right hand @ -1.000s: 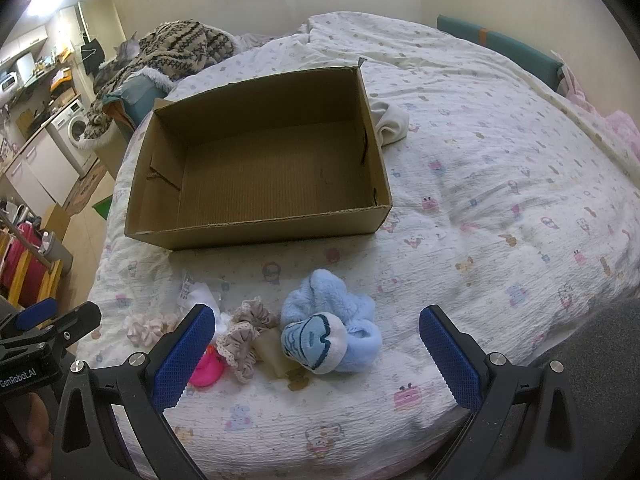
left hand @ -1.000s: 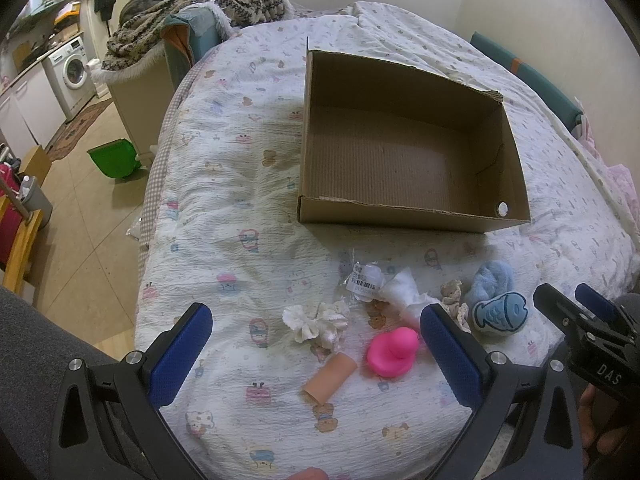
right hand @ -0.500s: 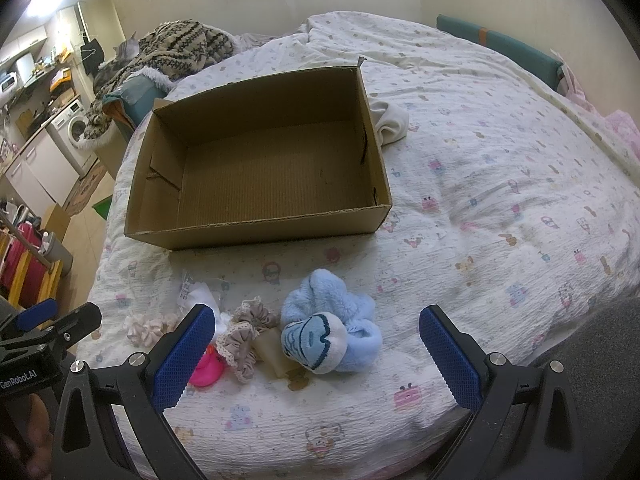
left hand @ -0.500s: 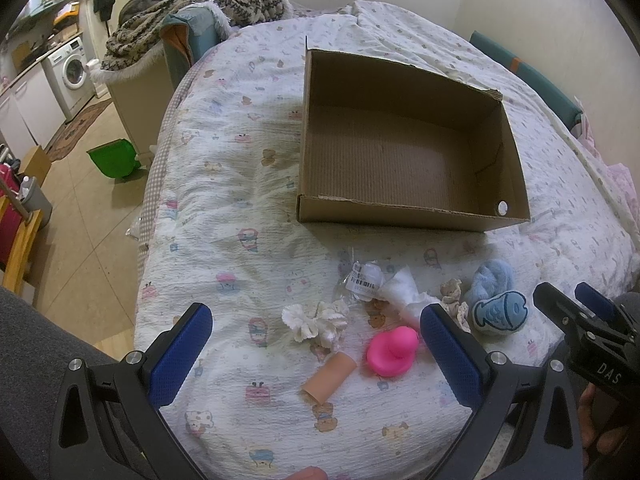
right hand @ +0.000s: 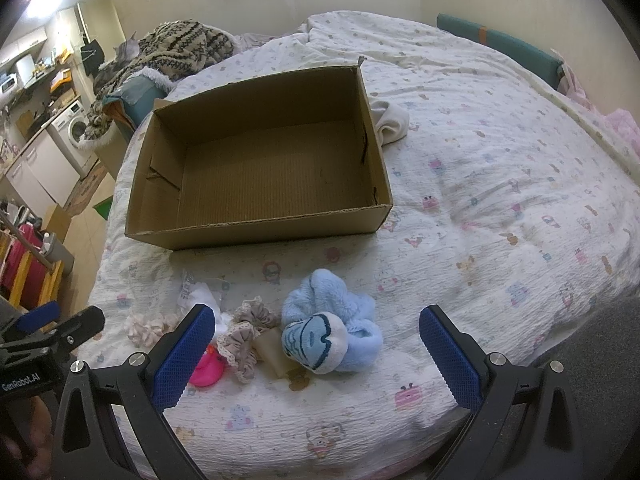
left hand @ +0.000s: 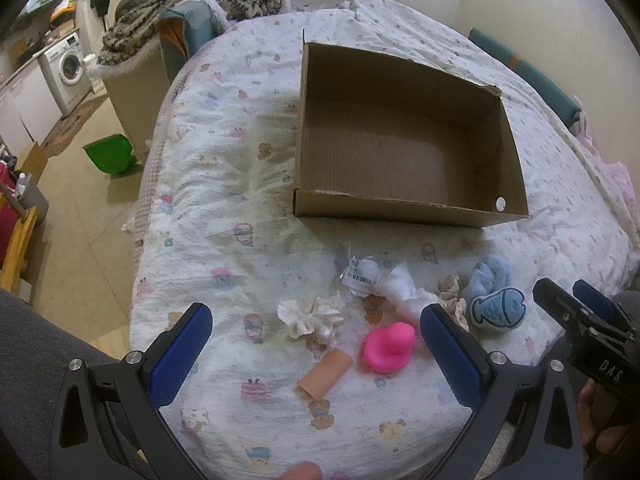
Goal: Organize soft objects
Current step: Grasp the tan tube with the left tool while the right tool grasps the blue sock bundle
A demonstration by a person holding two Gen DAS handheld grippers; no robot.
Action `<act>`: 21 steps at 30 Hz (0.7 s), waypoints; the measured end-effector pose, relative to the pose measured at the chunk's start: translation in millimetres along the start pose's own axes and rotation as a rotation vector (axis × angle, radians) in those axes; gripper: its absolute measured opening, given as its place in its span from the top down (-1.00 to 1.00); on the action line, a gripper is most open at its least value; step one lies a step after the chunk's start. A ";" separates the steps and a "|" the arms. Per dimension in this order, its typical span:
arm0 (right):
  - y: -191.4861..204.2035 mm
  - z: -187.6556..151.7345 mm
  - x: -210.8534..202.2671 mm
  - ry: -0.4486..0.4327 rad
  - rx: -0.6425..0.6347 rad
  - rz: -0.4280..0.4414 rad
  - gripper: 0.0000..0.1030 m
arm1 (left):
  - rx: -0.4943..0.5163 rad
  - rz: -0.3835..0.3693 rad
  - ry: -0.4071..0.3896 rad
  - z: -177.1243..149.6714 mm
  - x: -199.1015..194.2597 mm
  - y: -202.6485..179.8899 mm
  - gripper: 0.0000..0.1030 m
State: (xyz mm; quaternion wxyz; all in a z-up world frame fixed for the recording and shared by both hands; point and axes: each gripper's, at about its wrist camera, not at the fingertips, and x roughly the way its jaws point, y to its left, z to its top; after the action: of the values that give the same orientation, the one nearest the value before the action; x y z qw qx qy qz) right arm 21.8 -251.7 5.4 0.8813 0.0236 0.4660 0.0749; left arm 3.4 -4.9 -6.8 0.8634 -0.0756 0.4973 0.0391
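An empty cardboard box [left hand: 404,208] [right hand: 256,232] sits on the bed. In front of it lie soft items: a pink duck [left hand: 389,345] [right hand: 206,368], a white scrunchie [left hand: 312,316], a beige roll [left hand: 325,374], a white bagged item [left hand: 362,274], a beige lace scrunchie [right hand: 244,332] and a blue fish plush [left hand: 494,298] [right hand: 326,330]. My left gripper [left hand: 316,354] is open and empty, held above the near items. My right gripper [right hand: 316,354] is open and empty, over the blue plush.
The bed [right hand: 500,208] has a patterned white quilt. A white cloth [right hand: 392,122] lies right of the box. A patterned blanket [left hand: 180,0] lies on a chair at the far left. A green bin [left hand: 110,154] and a washing machine [left hand: 68,68] stand on the floor left.
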 end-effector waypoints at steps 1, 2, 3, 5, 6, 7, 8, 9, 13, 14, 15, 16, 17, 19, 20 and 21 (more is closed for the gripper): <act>-0.8 0.4 -0.1 -0.001 0.011 0.005 -1.00 | -0.006 0.000 0.004 1.0 1.1 2.5 -1.00; -3.9 0.0 1.7 0.000 0.022 0.007 -1.00 | -0.018 0.000 0.012 2.0 2.8 5.6 -1.00; -5.3 0.1 1.9 0.003 0.034 0.008 -1.00 | -0.041 0.003 0.030 3.9 6.5 10.6 -1.00; -9.2 -0.4 3.1 0.011 0.058 0.012 -1.00 | -0.098 -0.003 0.073 7.1 14.4 23.3 -1.00; -12.8 1.4 4.3 0.015 0.066 0.013 -1.00 | -0.123 -0.007 0.096 7.4 19.4 28.6 -0.99; -13.2 1.4 4.9 0.019 0.071 0.014 -1.00 | -0.146 -0.005 0.138 7.7 28.4 33.0 -0.95; -13.6 1.1 5.4 0.021 0.074 0.016 -1.00 | -0.153 -0.007 0.171 7.3 35.1 35.4 -0.90; -13.7 1.1 5.7 0.023 0.075 0.017 -1.00 | -0.162 -0.018 0.225 5.1 45.9 36.4 -0.74; -15.7 1.0 5.3 0.024 0.072 0.024 -1.00 | -0.086 -0.035 0.358 -9.4 70.7 18.3 -0.46; -15.8 0.8 5.4 0.026 0.073 0.026 -1.00 | -0.055 -0.044 0.383 -13.7 75.3 11.2 -0.41; -16.5 1.1 6.1 0.029 0.075 0.028 -1.00 | -0.030 -0.047 0.399 -16.7 78.9 5.8 -0.39; -17.0 1.1 6.6 0.033 0.078 0.030 -1.00 | 0.004 -0.042 0.412 -19.9 83.4 -1.6 -0.38; -17.8 1.2 7.0 0.035 0.080 0.030 -1.00 | 0.031 -0.036 0.420 -22.9 87.3 -7.8 -0.38; -17.8 1.1 7.9 0.040 0.082 0.032 -1.00 | 0.069 -0.023 0.435 -27.3 96.1 -17.2 -0.23; -17.7 1.0 8.2 0.042 0.081 0.032 -1.00 | 0.084 -0.016 0.442 -29.3 100.1 -21.1 -0.19; -17.7 1.0 8.1 0.042 0.079 0.030 -1.00 | 0.093 -0.011 0.445 -31.2 102.8 -23.9 -0.15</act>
State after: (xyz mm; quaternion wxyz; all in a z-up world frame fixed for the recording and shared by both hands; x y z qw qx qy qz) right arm 29.1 -268.0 -2.7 0.8684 0.0640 0.4866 0.0703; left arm 31.8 -34.6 -109.0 0.7350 -0.0450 0.6765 -0.0062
